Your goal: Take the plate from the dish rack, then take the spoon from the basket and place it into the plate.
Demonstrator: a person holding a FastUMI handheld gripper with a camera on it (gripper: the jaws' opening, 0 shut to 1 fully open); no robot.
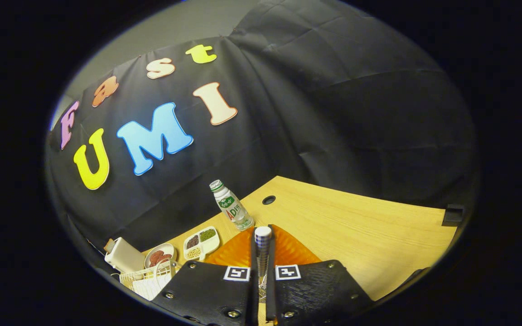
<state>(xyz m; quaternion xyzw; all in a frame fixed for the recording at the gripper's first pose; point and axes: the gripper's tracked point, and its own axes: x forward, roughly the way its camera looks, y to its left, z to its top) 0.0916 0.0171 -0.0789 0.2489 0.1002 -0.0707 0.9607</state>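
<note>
Pinching the spoon [262, 253] handle between its fingers, the claw [262, 267] holds it upright, handle end at 12 o'clock. Directly beyond lies the orange plate [238, 253] on the bench [356, 231]. Bottle [231, 206] stands past the plate at 11 o'clock; divided snack tray [202, 242], small dish [159, 256] and white basket [145, 280] sit at 9–10 o'clock. Bare bench surface runs from 1 to 3 o'clock up to its far edge.

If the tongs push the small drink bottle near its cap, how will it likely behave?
The drink bottle stands upright and slim on the wooden table, so it probably tips easily. Round-bodied, it may then roll. The tongs are shut on the spoon, above the orange plate.
</note>
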